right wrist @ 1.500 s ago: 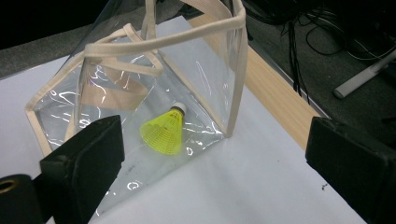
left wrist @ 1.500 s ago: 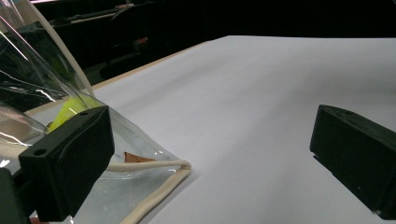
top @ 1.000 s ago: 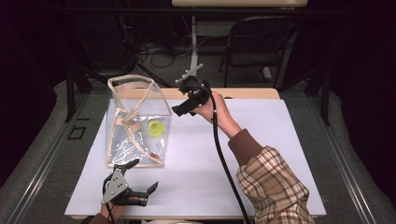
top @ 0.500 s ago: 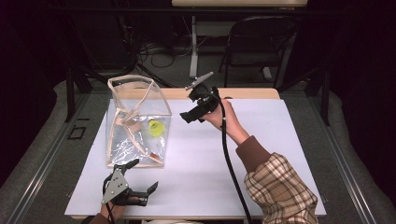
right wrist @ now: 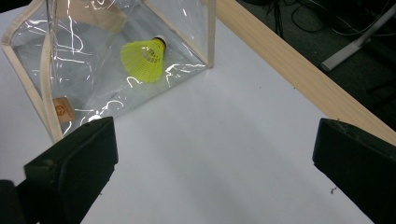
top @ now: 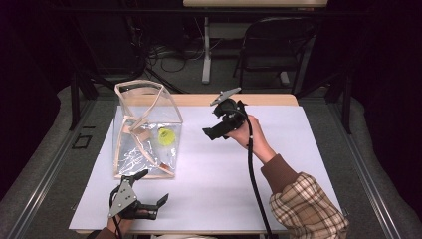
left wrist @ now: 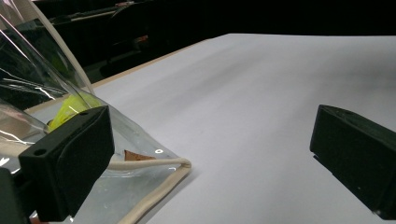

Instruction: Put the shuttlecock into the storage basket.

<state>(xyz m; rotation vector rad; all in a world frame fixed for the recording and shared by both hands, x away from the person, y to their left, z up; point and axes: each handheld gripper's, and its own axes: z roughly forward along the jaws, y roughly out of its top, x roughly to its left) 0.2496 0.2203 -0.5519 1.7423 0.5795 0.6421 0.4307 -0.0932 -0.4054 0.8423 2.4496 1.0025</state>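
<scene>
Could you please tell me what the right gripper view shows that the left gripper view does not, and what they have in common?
The right gripper view alone shows the whole yellow feathered shuttlecock through the bag's wall, the small brown square tag, and the light wooden table edge. The left gripper view alone shows the bag's cream-trimmed bottom corner lying on the sheet. Both show the clear plastic bag with cream piping, the white table sheet, and open black jaws.

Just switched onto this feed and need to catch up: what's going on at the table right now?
A person works with two handheld grippers at a white-covered table. A clear bag with beige trim stands at the table's left, with a yellow shuttlecock inside it. The right gripper is held in the air to the right of the bag, jaws open and empty. The left gripper sits low near the bag's front corner, also open, holding nothing.
</scene>
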